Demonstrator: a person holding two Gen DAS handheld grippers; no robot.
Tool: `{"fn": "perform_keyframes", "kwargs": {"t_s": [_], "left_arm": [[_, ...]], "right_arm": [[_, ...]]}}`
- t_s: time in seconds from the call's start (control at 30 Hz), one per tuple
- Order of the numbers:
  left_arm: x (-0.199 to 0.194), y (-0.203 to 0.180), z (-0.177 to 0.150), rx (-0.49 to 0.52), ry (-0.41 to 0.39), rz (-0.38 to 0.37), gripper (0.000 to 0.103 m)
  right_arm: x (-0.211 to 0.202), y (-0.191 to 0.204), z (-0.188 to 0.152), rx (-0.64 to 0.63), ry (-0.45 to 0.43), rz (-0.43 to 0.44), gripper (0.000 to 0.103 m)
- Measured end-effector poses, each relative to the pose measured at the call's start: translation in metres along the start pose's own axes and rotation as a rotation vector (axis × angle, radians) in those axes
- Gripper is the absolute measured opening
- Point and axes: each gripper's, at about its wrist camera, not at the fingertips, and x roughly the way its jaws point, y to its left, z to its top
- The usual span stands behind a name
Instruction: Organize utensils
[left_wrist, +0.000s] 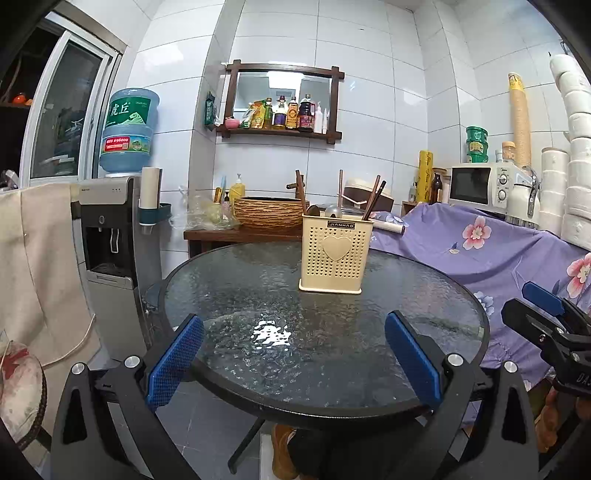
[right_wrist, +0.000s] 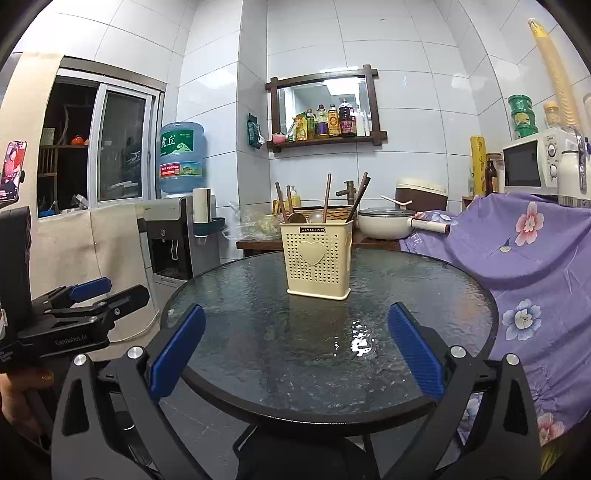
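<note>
Cream perforated plastic utensil holder with a heart on its front (left_wrist: 334, 254) stands upright on the far part of the round dark textured-glass table (left_wrist: 258, 369). Brown wooden chopsticks (right_wrist: 326, 197) and spoon handles stick up out of it. Left gripper (left_wrist: 293, 354) hangs over the near table edge, jaws spread wide, nothing between them. Right gripper (right_wrist: 295, 349) likewise, jaws spread and empty. Purple floral cloth (right_wrist: 535, 258) drapes at right; water dispenser (left_wrist: 110, 258) at left.

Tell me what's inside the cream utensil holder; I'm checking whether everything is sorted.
Sticking out of the cream utensil holder are brown chopsticks and two spoon ends. The perforated walls hide their lower parts and anything shorter.
</note>
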Motion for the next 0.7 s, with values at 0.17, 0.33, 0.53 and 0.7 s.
{"fn": "perform_keyframes", "kwargs": {"t_s": [0.17, 0.33, 0.53, 0.7], "left_arm": [[0.001, 0.002, 0.000, -0.010, 0.001, -0.013, 0.096], [0.001, 0.001, -0.002, -0.014, 0.009, -0.013, 0.097], [0.000, 0.002, -0.002, -0.023, 0.015, -0.022, 0.097], [0.000, 0.003, -0.002, -0.025, 0.024, -0.019, 0.097]], "right_arm": [[0.000, -0.001, 0.001, -0.002, 0.000, -0.005, 0.097], [0.001, -0.006, -0.001, 0.011, 0.008, -0.005, 0.097], [0.000, -0.008, -0.002, 0.020, 0.010, -0.011, 0.097], [0.000, -0.010, -0.004, 0.030, 0.018, -0.006, 0.097]]}}
